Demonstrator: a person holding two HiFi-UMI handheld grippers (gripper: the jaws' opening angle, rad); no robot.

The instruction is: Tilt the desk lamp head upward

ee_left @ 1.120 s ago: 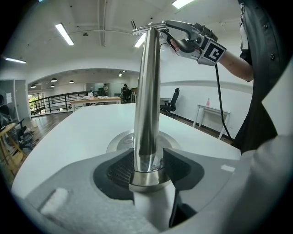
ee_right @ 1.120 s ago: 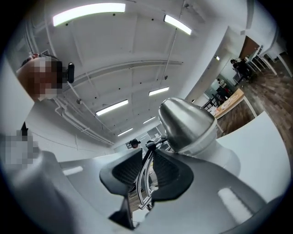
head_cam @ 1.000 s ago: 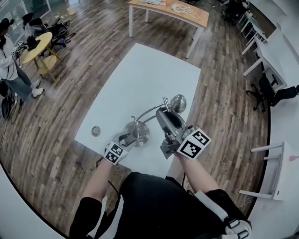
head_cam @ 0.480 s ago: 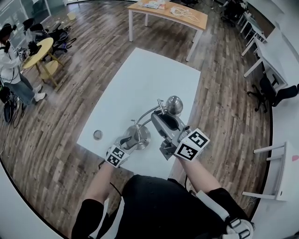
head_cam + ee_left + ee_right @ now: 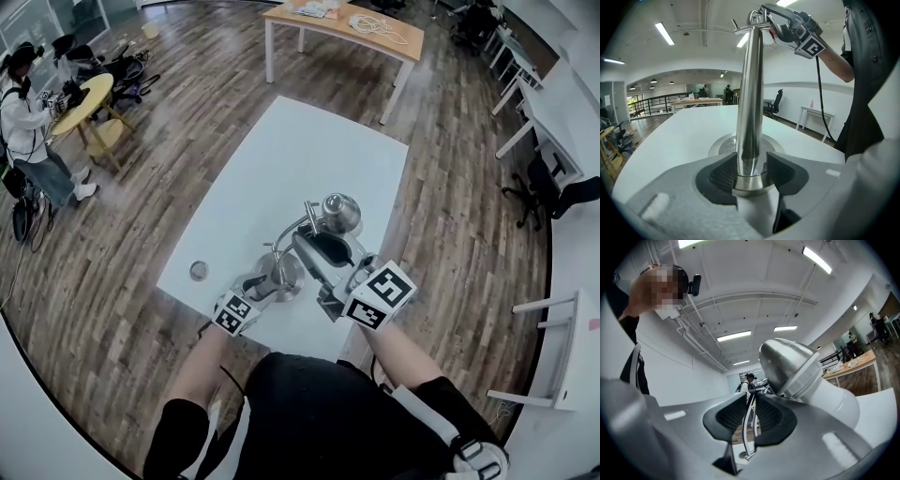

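Observation:
A chrome desk lamp stands on the white table [image 5: 281,159], its round base [image 5: 285,273] near the front edge. My left gripper [image 5: 267,278] is shut on the upright post [image 5: 749,93] just above the base [image 5: 723,146]; its pads [image 5: 723,174] press both sides. My right gripper [image 5: 312,234] is higher up, shut on a thin chrome rod [image 5: 748,423] right behind the domed lamp head [image 5: 339,212]. In the right gripper view the head [image 5: 787,366] sits tilted just above the jaws. The left gripper view shows the right gripper [image 5: 765,11] at the top of the post.
A small round metal disc [image 5: 198,271] lies on the table left of the lamp. A wooden table [image 5: 347,23] stands beyond. At far left a person [image 5: 26,127] stands by a yellow round table [image 5: 82,94]. Office chairs and white desks line the right side.
My right gripper has shifted left and slightly up while rolling, and the lamp head has moved with it. The left gripper has stayed clamped on the post.

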